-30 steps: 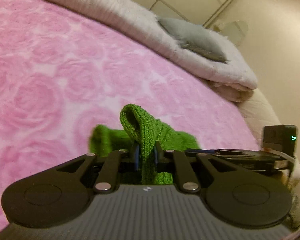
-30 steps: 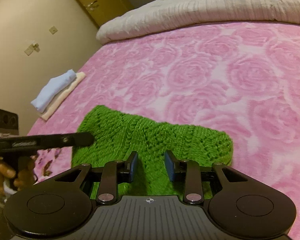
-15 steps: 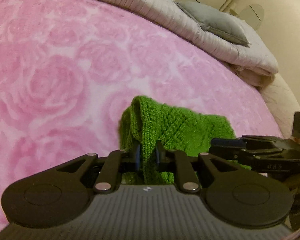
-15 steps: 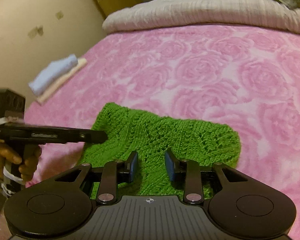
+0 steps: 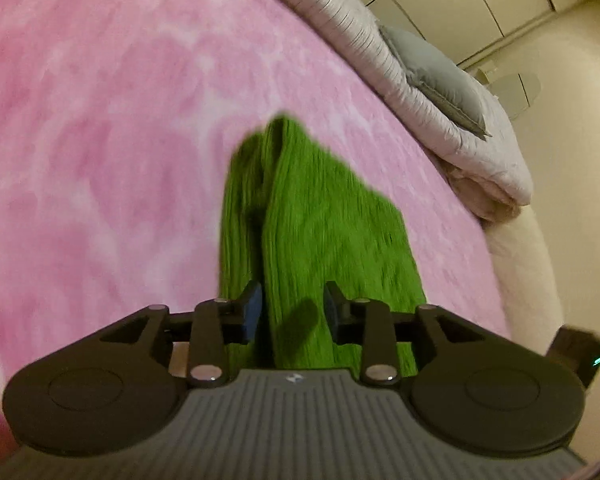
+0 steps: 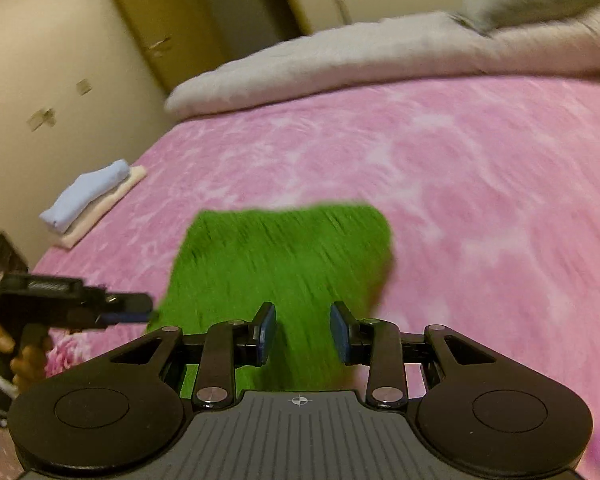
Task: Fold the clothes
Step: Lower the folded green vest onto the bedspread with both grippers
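our left gripper point(image 5: 292, 312) hangs with its jaws spread and nothing between them, the green knit garment point(image 5: 320, 232) lying directly beneath and ahead of its blue pads point(image 5: 253, 310). our right gripper point(image 6: 302, 334) is likewise parted and empty, poised over the near edge of the same knit point(image 6: 284, 260). both views are smeared by motion.

from the left, the garment's long axis runs straight away from the fingers, a ridge or overlap down its left side; from the right it lies broadside, a compact doubled-looking slab on the pink rose blanket point(image 6: 480, 184). in the right view the left gripper point(image 6: 112, 312) sits at the knit's left corner, so we judge the left hand the nearer to an end and the right nearer the long edge.

beyond, a small stack of folded clothes point(image 6: 92, 200) rests at the bed's far-left edge, and a rolled pale duvet point(image 6: 340, 64) with a grey pillow point(image 6: 532, 0) lines the far side.
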The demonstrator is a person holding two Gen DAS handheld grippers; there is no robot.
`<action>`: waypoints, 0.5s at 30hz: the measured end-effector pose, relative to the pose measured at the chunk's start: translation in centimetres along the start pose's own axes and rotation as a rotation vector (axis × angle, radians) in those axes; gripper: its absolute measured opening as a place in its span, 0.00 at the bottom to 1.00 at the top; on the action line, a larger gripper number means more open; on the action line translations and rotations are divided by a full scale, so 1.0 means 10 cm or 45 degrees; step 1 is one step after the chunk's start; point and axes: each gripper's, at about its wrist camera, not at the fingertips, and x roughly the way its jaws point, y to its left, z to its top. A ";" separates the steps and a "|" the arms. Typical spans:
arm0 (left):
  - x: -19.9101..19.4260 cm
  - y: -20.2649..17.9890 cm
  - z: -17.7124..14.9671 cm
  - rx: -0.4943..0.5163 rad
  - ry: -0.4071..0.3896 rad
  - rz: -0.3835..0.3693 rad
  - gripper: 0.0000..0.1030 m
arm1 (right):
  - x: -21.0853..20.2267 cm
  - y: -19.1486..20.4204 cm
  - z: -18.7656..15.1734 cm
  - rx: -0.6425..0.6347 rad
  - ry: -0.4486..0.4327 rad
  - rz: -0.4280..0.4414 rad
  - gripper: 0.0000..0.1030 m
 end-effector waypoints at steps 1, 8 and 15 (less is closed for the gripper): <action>0.00 0.02 -0.08 -0.020 0.013 -0.004 0.27 | -0.01 0.01 -0.04 0.021 0.005 0.002 0.33; -0.09 -0.06 -0.17 0.026 -0.080 -0.024 0.05 | -0.07 0.08 -0.27 0.161 0.036 0.010 0.33; -0.11 -0.02 -0.27 0.146 -0.100 0.087 0.06 | 0.15 0.49 -0.32 -0.133 0.100 -0.174 0.32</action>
